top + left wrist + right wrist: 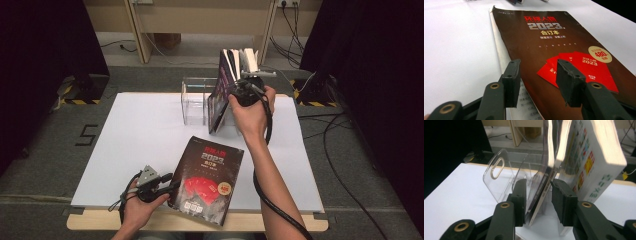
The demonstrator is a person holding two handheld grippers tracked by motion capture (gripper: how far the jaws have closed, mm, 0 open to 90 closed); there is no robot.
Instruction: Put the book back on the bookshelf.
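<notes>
— Clear acrylic rack (195, 100) at the counter's (140, 135) far side; the right claw (539, 197) straddles a leaning magazine (541, 182), jaws apart.
— The left claw (536, 82) hangs open over the flat magazine (564, 57). The right should close low, near the spine.

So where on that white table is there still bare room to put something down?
The widest bare patch is the white sheet's left half, bordered by the clear rack behind and the dark magazine to the right. A narrower strip lies at the right edge. It is crowded around the standing books, where the right gripper works.
</notes>
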